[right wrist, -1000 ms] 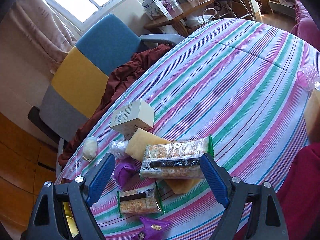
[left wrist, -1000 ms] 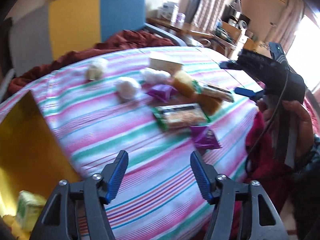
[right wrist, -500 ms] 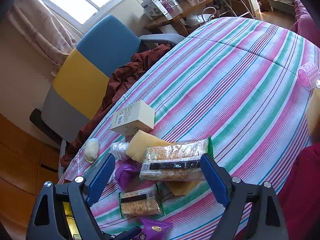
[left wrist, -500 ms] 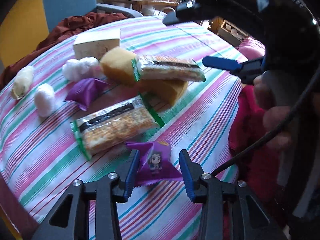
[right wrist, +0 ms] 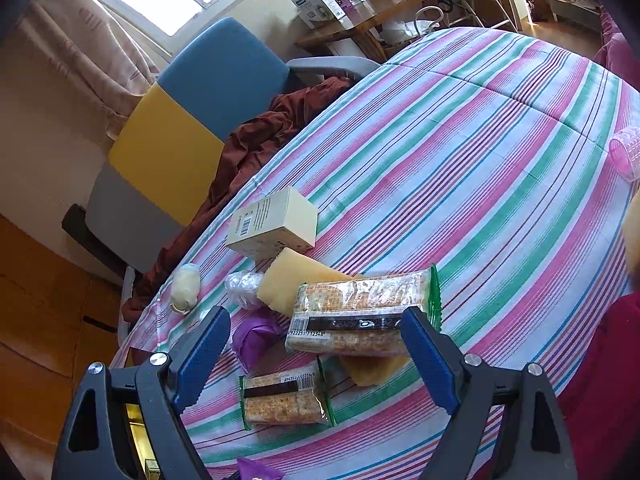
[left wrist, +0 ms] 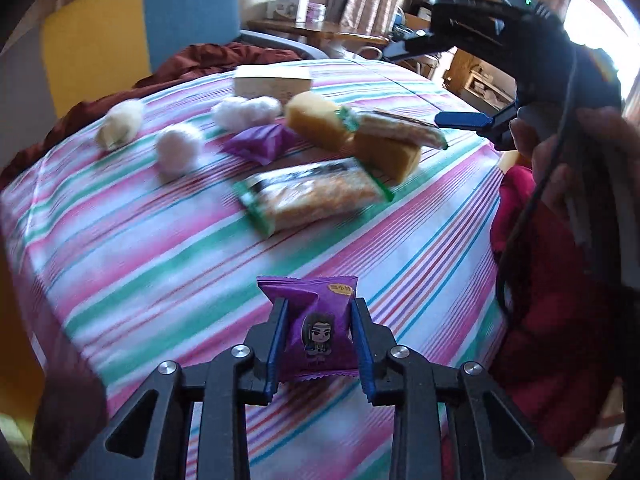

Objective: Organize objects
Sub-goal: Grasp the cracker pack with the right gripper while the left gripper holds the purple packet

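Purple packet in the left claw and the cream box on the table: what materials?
Purple packet: looks like glossy plastic film; crimped serrated ends, creases, printed cartoon figure. It dents where the left claw pinches it, so thin and soft. Cream box: seems matte cardboard; sharp folded edges, flat faces, printed barcode. Contents of both unseen.

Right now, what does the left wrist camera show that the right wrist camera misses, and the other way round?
Only the left view shows the left tongs shut on a purple packet, and the right tongs from outside. Only the right view shows the pink roller at the cloth's edge and the window. Both show the box, sponge, two cracker packs and another purple packet.
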Action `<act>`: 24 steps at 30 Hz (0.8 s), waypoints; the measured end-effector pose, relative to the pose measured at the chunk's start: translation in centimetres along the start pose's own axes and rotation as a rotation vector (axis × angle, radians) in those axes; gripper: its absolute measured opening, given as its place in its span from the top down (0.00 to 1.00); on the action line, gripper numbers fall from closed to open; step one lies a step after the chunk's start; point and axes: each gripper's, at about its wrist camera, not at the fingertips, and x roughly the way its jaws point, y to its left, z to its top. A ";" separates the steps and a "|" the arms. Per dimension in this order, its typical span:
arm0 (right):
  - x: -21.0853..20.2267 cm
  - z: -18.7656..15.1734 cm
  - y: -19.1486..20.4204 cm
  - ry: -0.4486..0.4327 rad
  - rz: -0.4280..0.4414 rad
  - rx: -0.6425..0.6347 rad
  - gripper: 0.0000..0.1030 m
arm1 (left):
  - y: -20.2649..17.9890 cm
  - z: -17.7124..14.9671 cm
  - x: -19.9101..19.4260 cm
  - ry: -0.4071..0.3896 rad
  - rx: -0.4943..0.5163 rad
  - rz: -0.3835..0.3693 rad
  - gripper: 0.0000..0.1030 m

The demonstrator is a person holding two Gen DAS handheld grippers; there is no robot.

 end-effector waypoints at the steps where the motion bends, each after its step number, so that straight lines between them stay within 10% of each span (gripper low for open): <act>1: 0.1 0.0 0.2 0.006 0.003 -0.012 0.14 | 0.5 -0.6 -0.4 -0.007 -0.014 -0.002 0.70; 13: 5.6 -5.8 11.2 0.341 -0.007 -0.604 0.14 | 2.2 -2.6 -1.6 -0.045 -0.075 -0.009 0.70; 24: 11.3 -12.8 14.5 0.603 -0.381 -1.303 0.13 | 3.5 -3.3 -2.0 -0.060 -0.125 -0.040 0.70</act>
